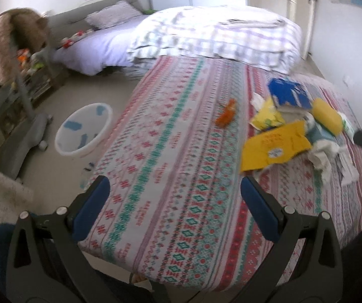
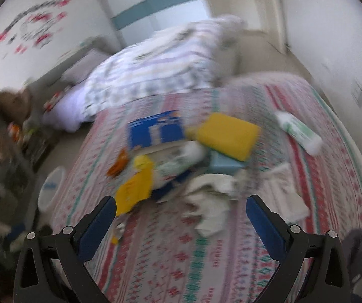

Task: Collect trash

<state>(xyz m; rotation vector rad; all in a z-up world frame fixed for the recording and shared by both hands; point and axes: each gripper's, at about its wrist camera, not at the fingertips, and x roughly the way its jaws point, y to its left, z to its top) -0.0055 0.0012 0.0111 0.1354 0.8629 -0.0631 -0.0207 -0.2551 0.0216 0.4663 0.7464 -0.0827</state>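
A heap of trash lies on the patterned bedsheet (image 1: pixel 181 176): a blue box (image 1: pixel 288 93), a yellow pack (image 1: pixel 328 116), a torn yellow card (image 1: pixel 275 145), crumpled white tissues (image 1: pixel 323 152) and an orange wrapper (image 1: pixel 227 115) a little apart to the left. My left gripper (image 1: pixel 174 186) hangs open over the near end of the bed, short of the heap. The blurred right wrist view shows my right gripper (image 2: pixel 181 204) open just before the white tissues (image 2: pixel 211 202), with the yellow pack (image 2: pixel 226 135), blue box (image 2: pixel 155 128) and a white-green tube (image 2: pixel 298 131) beyond.
A white round bin (image 1: pixel 83 130) with blue scraps inside stands on the floor left of the bed. A folded checked duvet (image 1: pixel 216 35) covers the far end. A chair with a brown coat (image 1: pixel 1 50) and a cluttered shelf stand at the left.
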